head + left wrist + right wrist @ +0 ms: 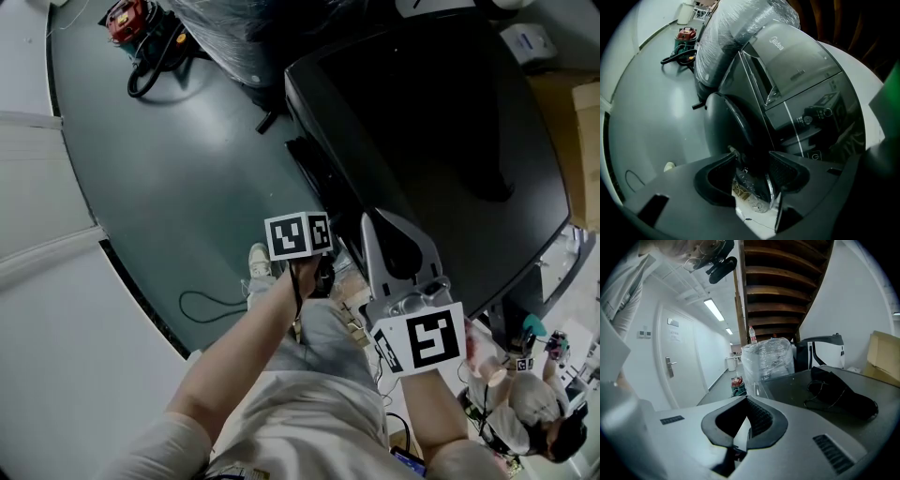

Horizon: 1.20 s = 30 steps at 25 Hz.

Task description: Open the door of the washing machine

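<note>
**Camera Positions**

The washing machine (441, 122) is seen steeply from overhead in the head view, its door (729, 122) closely from low in the left gripper view, its top level in the right gripper view. The wrapped bundle (768, 357) is shared by all.

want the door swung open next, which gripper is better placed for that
Left. The left gripper already has its jaws either side of the door edge. The right gripper is shut, empty, and up over the washing machine top, away from the door.

Grey-green floor (169, 187) carries: washer (422, 141), plastic-wrapped unit (234, 28) just beside it, red vacuum (127, 21), thin cable loop (211, 305).
</note>
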Motion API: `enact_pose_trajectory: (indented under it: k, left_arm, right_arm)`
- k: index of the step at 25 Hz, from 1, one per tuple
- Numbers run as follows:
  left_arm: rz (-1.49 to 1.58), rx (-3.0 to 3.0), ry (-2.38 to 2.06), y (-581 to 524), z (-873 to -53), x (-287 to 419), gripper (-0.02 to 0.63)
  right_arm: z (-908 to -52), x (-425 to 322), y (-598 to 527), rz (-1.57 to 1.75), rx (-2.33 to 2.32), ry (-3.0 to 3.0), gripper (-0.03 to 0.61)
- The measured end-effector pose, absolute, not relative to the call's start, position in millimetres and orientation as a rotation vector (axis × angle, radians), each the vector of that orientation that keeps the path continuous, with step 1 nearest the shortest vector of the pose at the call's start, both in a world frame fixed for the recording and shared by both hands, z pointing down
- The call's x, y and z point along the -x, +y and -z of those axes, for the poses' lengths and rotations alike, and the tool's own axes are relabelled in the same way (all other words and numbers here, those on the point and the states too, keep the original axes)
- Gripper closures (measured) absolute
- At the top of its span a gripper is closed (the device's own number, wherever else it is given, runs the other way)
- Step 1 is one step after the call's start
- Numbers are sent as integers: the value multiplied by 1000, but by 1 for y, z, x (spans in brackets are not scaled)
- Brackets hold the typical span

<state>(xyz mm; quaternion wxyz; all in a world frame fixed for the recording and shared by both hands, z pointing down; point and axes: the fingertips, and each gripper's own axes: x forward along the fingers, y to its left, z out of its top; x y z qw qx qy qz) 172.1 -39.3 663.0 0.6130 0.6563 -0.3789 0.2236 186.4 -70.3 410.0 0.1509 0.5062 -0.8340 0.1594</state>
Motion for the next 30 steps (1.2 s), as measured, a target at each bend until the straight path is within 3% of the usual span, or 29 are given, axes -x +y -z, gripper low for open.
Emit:
enact_pose_trajectory:
  k: [30]
  left_arm:
    - [-550,-1615,-785,-31,-669,-160,410]
  right_arm:
    - [-428,-192,-56,-492,-1469,-2386,551]
